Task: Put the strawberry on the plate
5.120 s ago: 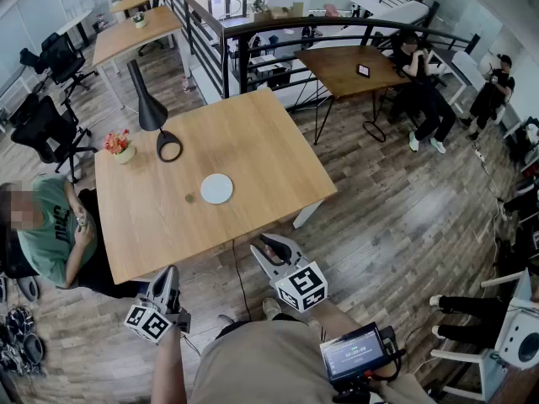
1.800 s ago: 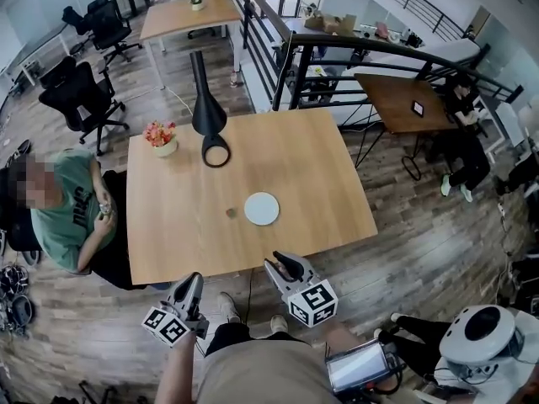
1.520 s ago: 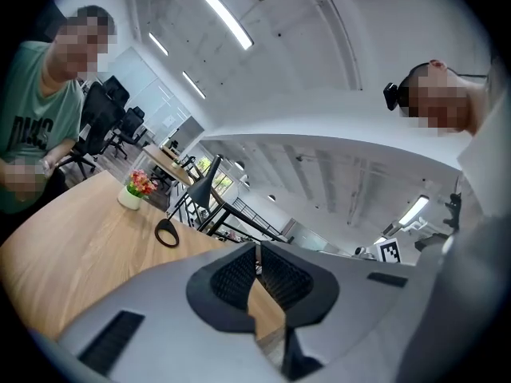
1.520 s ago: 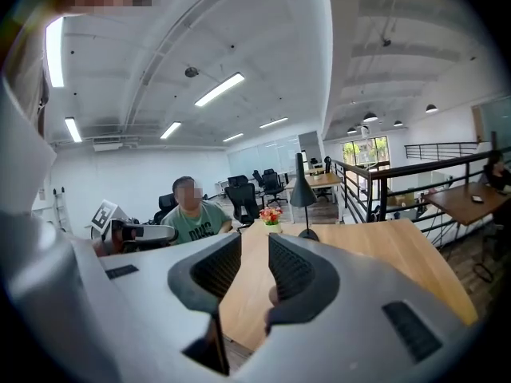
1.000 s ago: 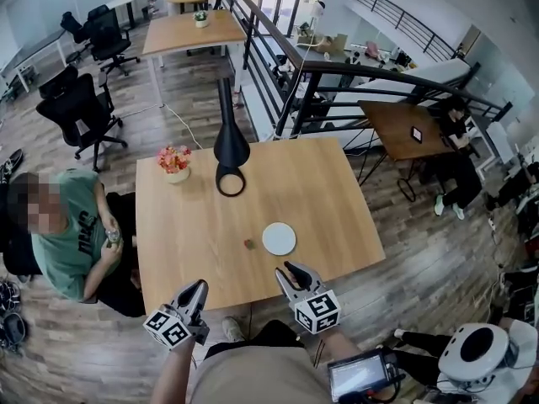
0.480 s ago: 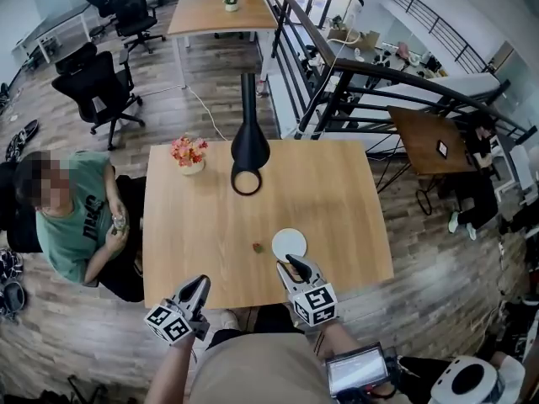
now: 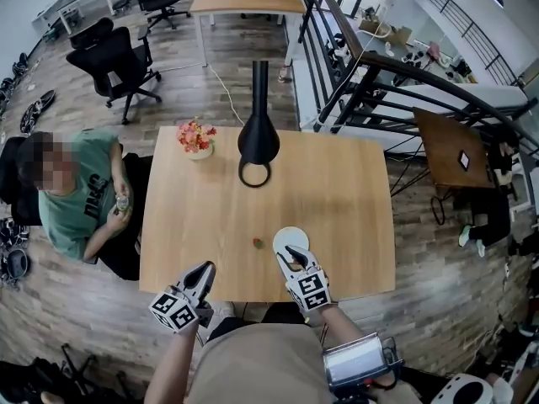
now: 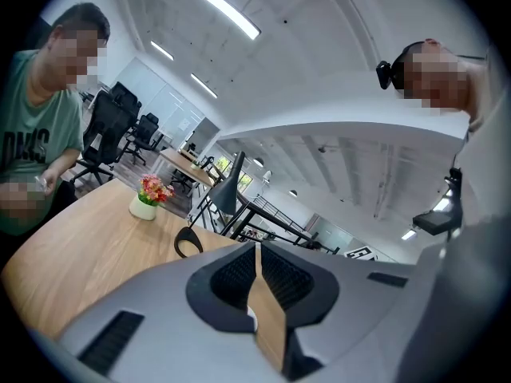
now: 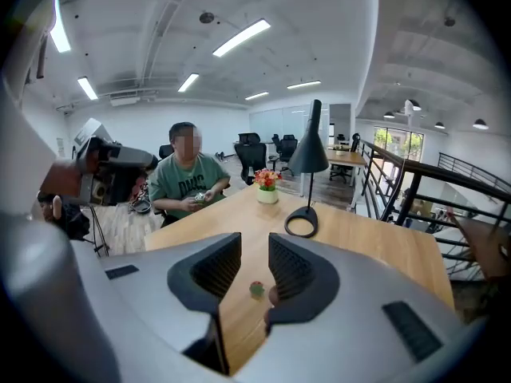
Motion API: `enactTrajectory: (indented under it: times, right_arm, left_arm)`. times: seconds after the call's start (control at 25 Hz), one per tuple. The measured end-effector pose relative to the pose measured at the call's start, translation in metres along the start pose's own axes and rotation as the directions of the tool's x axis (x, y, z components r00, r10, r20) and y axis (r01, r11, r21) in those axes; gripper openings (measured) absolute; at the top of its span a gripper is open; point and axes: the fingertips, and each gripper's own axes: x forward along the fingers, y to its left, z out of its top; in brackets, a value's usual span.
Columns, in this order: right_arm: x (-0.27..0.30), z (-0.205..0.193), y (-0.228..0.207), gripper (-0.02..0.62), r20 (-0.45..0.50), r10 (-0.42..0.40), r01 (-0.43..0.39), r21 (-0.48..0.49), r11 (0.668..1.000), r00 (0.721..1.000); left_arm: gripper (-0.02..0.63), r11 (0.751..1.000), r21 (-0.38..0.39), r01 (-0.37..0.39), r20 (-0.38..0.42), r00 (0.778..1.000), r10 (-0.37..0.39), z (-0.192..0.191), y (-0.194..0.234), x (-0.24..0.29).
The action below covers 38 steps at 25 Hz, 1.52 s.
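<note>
A small red strawberry (image 7: 257, 243) lies on the wooden table (image 7: 337, 192), just left of a white round plate (image 7: 292, 235). My right gripper (image 7: 290, 255) is over the table's near part, its tips at the plate's near rim and right of the berry. Its jaws stand a narrow gap apart with nothing between them. In the right gripper view the strawberry (image 9: 256, 289) shows through that gap (image 9: 254, 250), further out on the table. My left gripper (image 7: 205, 269) is at the table's near edge, left of the berry, jaws touching at the tips (image 8: 257, 247) and empty.
A black cone lamp (image 7: 258, 137) with a ring base and a flower pot (image 7: 195, 137) stand at the table's far side. A person in a green shirt (image 7: 80, 200) sits at the left edge. A black railing (image 7: 354, 74) runs behind the table.
The view has closed in on the table. Both grippers have come forward: the right from off the near edge to the plate's rim, the left up to the table's edge.
</note>
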Motion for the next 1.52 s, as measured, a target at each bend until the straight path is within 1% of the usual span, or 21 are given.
enactTrajectory:
  times: [0.16, 0.28, 0.4, 0.56, 0.76, 0.96, 1.04, 1.16, 1.36, 1.52]
  right_arm:
    - [0.030, -0.023, -0.005, 0.110, -0.055, 0.060, -0.062, -0.044, 0.997, 0.997]
    - [0.056, -0.051, -0.004, 0.110, -0.128, 0.112, -0.120, -0.061, 0.991, 0.985]
    - [0.077, -0.070, -0.005, 0.110, -0.206, 0.140, -0.162, -0.093, 0.982, 0.969]
    - [0.104, -0.093, -0.001, 0.110, -0.272, 0.181, -0.218, -0.113, 0.969, 0.945]
    - [0.139, -0.125, 0.009, 0.110, -0.368, 0.239, -0.299, -0.115, 0.947, 0.898]
    - [0.169, -0.155, 0.012, 0.113, -0.449, 0.241, -0.349, -0.177, 0.920, 0.861]
    - [0.181, -0.165, 0.013, 0.155, -0.477, 0.242, -0.372, -0.199, 0.907, 0.845]
    - [0.196, -0.177, 0.017, 0.155, -0.514, 0.249, -0.401, -0.208, 0.892, 0.821]
    - [0.217, -0.197, 0.017, 0.155, -0.562, 0.216, -0.416, -0.255, 0.873, 0.799]
    - [0.227, -0.203, 0.022, 0.155, -0.587, 0.229, -0.450, -0.261, 0.854, 0.776]
  left_arm:
    - [0.006, 0.999, 0.025, -0.038, 0.009, 0.999, 0.038, -0.002, -0.004, 0.010]
    - [0.006, 0.996, 0.039, -0.078, 0.003, 0.997, 0.078, -0.004, -0.003, 0.013]
    - [0.006, 0.993, 0.040, -0.111, 0.008, 0.994, 0.111, -0.005, -0.004, 0.017]
    - [0.006, 0.988, 0.041, -0.149, 0.011, 0.989, 0.149, -0.011, -0.004, 0.018]
    - [0.006, 0.981, 0.020, -0.195, -0.010, 0.981, 0.196, -0.023, 0.002, 0.017]
    - [0.006, 0.972, -0.003, -0.234, -0.019, 0.972, 0.234, -0.031, 0.002, 0.015]
    - [0.006, 0.968, -0.013, -0.251, -0.015, 0.968, 0.251, -0.032, 0.003, 0.014]
    - [0.006, 0.961, -0.017, -0.276, -0.007, 0.961, 0.275, -0.033, 0.007, 0.010]
    - [0.006, 0.945, -0.027, -0.327, 0.007, 0.945, 0.328, -0.033, 0.012, -0.004]
    - [0.006, 0.925, -0.049, -0.377, 0.024, 0.926, 0.378, -0.032, 0.018, -0.016]
